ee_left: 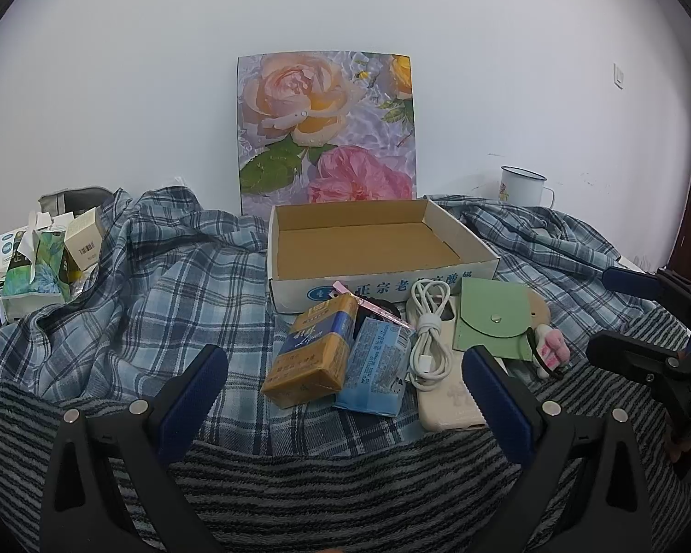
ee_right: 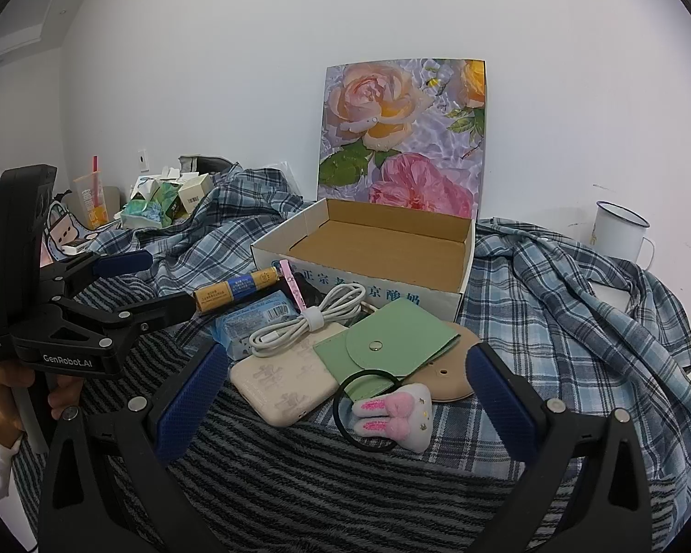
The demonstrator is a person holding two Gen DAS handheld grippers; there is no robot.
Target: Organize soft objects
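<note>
Both tongs spread wide, empty: left gripper point(ee_left: 345, 368) short of orange pack point(ee_left: 313, 355) and blue tissue pack point(ee_left: 375, 368); right gripper point(ee_right: 345, 373) over bunny hair tie point(ee_right: 394, 414). Cardboard box point(ee_left: 377, 283) bare inside. Nothing sorted yet; cable point(ee_left: 430, 336), green pouch point(ee_left: 493, 322), phone case point(ee_right: 283, 382) all heaped on plaid cloth point(ee_left: 161, 285) just before box.

A plaid cloth point(ee_left: 170, 285) and striped towel point(ee_left: 345, 484) cover the surface.
</note>
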